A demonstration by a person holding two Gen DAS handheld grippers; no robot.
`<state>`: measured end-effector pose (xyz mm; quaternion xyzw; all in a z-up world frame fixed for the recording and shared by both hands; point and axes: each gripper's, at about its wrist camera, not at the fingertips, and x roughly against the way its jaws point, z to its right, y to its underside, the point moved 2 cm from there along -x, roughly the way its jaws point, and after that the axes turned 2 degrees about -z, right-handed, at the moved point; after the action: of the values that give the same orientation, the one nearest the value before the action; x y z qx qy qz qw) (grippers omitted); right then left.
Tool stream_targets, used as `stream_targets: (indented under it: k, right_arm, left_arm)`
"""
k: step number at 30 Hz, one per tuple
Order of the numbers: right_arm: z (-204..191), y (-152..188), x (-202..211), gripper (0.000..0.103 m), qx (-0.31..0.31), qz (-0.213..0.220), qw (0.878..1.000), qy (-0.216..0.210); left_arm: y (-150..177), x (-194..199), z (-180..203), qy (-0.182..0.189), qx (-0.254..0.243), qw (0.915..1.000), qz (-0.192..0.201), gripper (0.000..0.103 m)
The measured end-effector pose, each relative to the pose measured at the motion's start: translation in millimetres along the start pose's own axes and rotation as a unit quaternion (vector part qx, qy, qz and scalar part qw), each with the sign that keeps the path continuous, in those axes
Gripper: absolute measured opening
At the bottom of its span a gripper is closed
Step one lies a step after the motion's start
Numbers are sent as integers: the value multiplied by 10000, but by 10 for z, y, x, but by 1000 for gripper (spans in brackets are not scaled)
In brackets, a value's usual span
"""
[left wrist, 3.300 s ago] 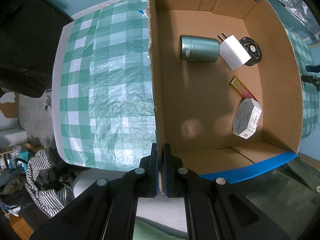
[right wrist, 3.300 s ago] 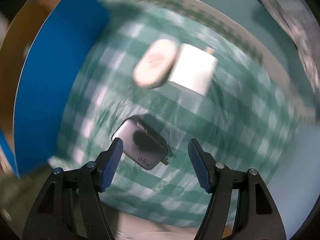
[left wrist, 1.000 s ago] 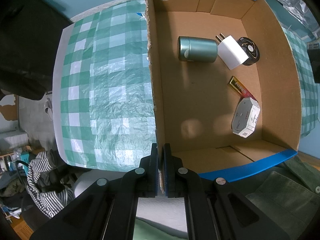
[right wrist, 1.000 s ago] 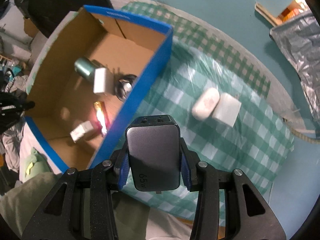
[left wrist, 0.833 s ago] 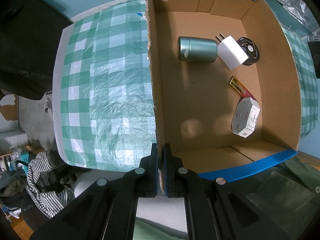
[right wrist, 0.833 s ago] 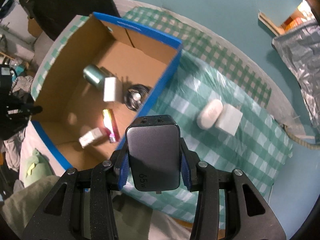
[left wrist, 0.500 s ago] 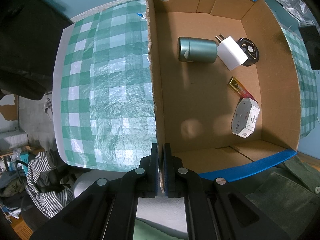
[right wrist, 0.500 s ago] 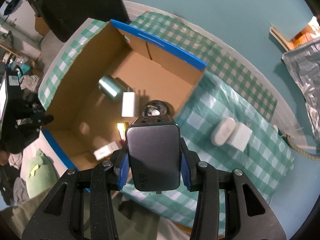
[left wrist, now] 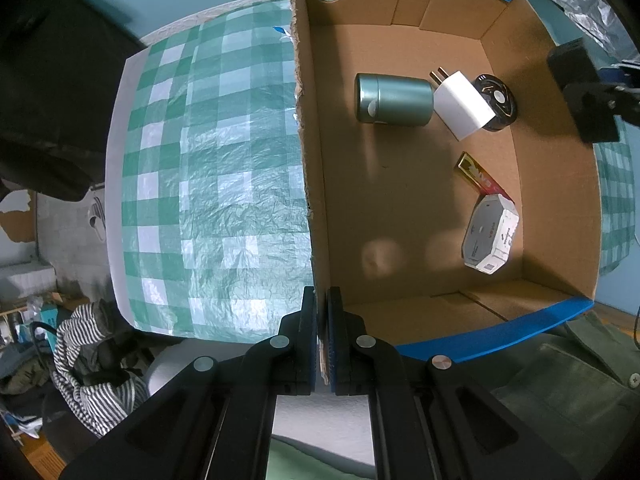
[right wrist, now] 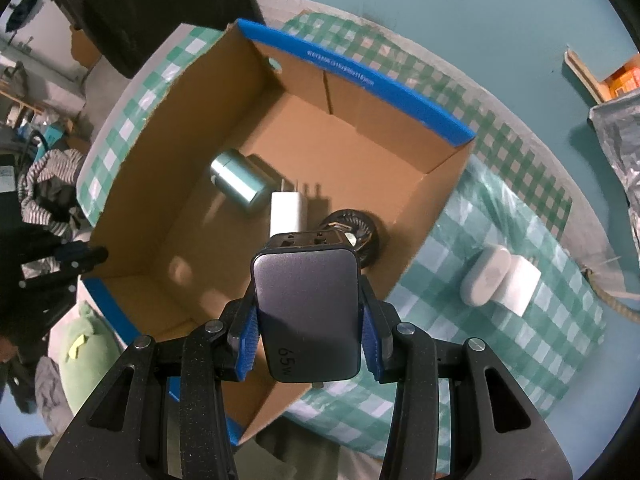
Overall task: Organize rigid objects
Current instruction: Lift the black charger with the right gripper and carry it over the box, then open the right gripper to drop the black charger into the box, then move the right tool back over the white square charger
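My right gripper [right wrist: 307, 312] is shut on a grey 65W charger [right wrist: 307, 312] and holds it above the right rim of the open cardboard box [right wrist: 168, 216]. The charger also shows at the right edge of the left wrist view [left wrist: 582, 92]. My left gripper [left wrist: 322, 320] is shut on the box's left wall [left wrist: 308, 160]. Inside the box lie a green tin [left wrist: 394, 98], a white plug adapter [left wrist: 462, 106], a black round disc [left wrist: 498, 102], a gold-red bar [left wrist: 478, 176] and a white octagonal box [left wrist: 490, 236].
A white oval case [right wrist: 484, 276] and a white block [right wrist: 516, 284] lie on the green checked cloth [right wrist: 520, 340] to the right of the box. Striped clothing [left wrist: 92, 368] and a green plush [right wrist: 86, 360] lie beyond the table's near edge.
My right gripper has carried the grey charger from the cloth up and leftward over the box. The left gripper has stayed clamped on the box wall.
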<state>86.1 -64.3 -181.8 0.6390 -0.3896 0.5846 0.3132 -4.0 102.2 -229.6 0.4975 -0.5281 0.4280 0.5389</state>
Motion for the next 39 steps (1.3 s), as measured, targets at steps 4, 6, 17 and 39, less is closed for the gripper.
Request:
stream_targets:
  k: [4,6,17,39]
  right_arm:
    - [-32,10,-131,42,15,-99,9999,-16]
    - [-46,14,-185,42,33,-134,9999,-17]
    - [36,35,-315,38,-141,-116,9998,65]
    - [270,89,50,51,-323,325,9988,158]
  left_arm:
    - [14,-7,-4,1,5,10000,6,4]
    - [16,-7,-3,1,1,10000,6,4]
    - [23,-9,-3,-1,-2,10000,11,4]
    - [28,-19,13,-1,-1,10000,15,4]
